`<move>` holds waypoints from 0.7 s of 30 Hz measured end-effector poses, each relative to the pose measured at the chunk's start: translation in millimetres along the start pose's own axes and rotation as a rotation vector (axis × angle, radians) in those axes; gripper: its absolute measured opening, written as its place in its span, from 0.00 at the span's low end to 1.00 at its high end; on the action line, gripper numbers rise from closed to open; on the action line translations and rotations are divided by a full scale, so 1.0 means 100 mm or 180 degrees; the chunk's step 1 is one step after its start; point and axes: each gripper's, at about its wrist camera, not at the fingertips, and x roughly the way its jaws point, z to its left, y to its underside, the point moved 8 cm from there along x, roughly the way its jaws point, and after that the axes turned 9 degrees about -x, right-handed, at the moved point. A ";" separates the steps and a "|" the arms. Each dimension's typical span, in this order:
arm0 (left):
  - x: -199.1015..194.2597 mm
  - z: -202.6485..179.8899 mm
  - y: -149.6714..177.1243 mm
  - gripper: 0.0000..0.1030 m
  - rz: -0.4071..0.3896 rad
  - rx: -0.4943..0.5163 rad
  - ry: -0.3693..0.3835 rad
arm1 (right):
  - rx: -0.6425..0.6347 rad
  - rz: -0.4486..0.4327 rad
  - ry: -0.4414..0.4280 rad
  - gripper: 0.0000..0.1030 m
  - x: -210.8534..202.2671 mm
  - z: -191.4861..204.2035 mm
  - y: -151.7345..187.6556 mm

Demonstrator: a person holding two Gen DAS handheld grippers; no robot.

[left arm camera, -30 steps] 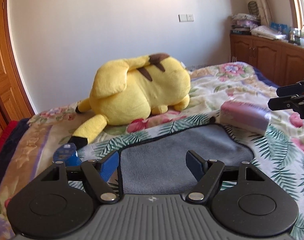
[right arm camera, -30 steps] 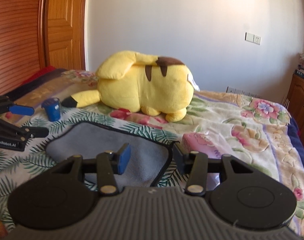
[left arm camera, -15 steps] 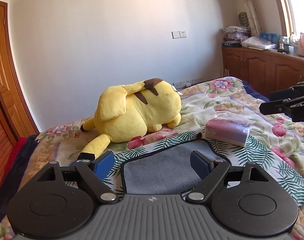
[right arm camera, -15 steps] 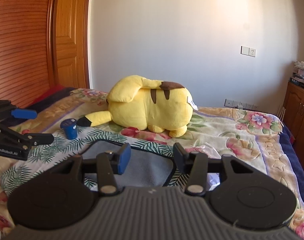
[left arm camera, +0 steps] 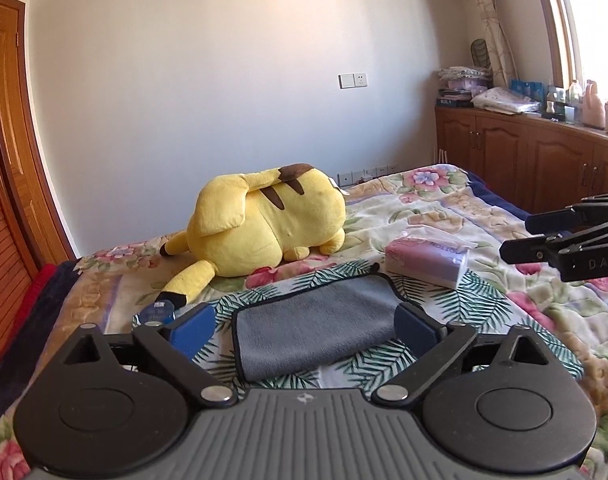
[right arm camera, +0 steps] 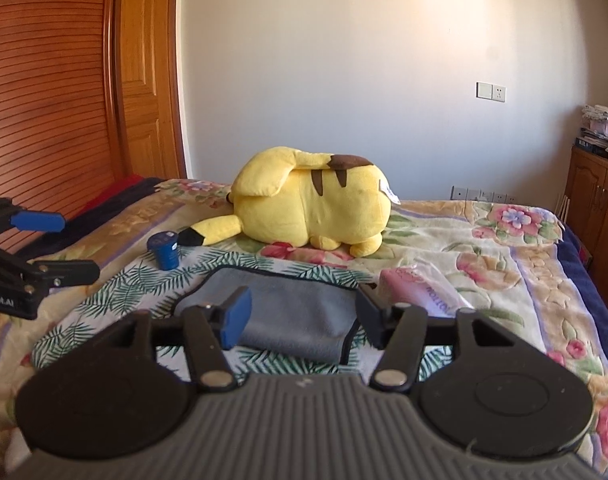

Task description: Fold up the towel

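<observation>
Your grey towel lies on the floral bedspread, near edge of the bed, and it already looks folded at least once: a thick rounded fold shows along its near side in the right wrist view. A yellow plush toy sits beyond it, a pink tissue pack just to its right, a small blue container to its left.

Your left gripper is spread wide and holds nothing; your right gripper likewise stands apart and empty. Both hang above the cloth, clear of it.

Judgement: you are between folds, or at the finish. If another fold is wanted, you must bring both grippers down to one short edge, pinch both corners and carry them across level, keeping clear of the tissue pack
</observation>
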 end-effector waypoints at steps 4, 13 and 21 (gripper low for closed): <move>-0.13 -0.02 0.07 0.82 -0.0023 -0.0049 -0.0053 | 0.0028 -0.0008 0.0029 0.76 -0.09 0.04 0.06; -0.39 -0.04 0.27 0.84 -0.0004 -0.0170 -0.0076 | 0.0010 -0.0006 0.0075 0.87 -0.27 0.13 0.21; -0.58 -0.08 0.37 0.84 -0.0043 -0.0269 -0.0041 | 0.0044 0.0022 0.0072 1.00 -0.41 0.20 0.30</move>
